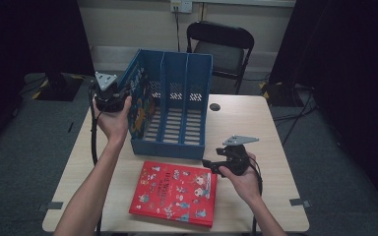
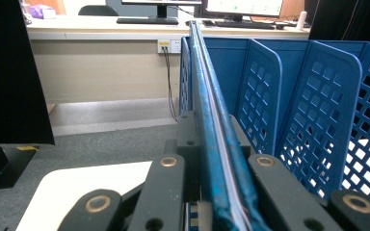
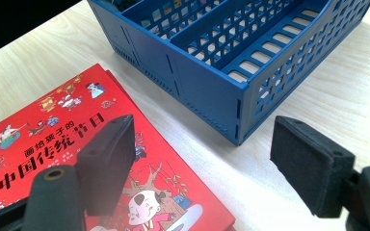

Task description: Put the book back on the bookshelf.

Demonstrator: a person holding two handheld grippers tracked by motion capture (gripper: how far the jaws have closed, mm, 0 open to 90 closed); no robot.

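Left tool (image 1: 109, 93): held at the 9 o'clock side of the blue rack (image 1: 173, 105), jaws pressed together on a thin blue book (image 1: 140, 101). In the left gripper view the book (image 2: 212, 144) runs edge-on between the 2 jaws, straight up the frame, its pale page edges visible along the blue cover. The book stands upright against the rack's left outer wall; whether it sits inside the first compartment or just against the wall cannot be told.

Rack: stands toward the 12 o'clock edge of the bench (image 1: 266, 132), open side facing the person, 3 compartments, slotted floor and perforated dividers (image 2: 313, 110). The 2 compartments on the right hold nothing visible.

Right tool (image 1: 211, 166): held low at 4 o'clock of the rack, jaws spread, nothing between them. In the right gripper view the 2 black pads (image 3: 107, 161) stand well apart; one hangs over the right edge of the red book (image 3: 77, 159), the other over bare bench beside the rack's corner (image 3: 236, 120). No contact with the red book can be seen.

Red book (image 1: 173, 192): lies flat, cover up, at 6 o'clock of the rack, near its front wall but apart from it. The cover carries cartoon figures and a printed title.

A black chair (image 1: 221, 46) stands beyond the bench at 12 o'clock.
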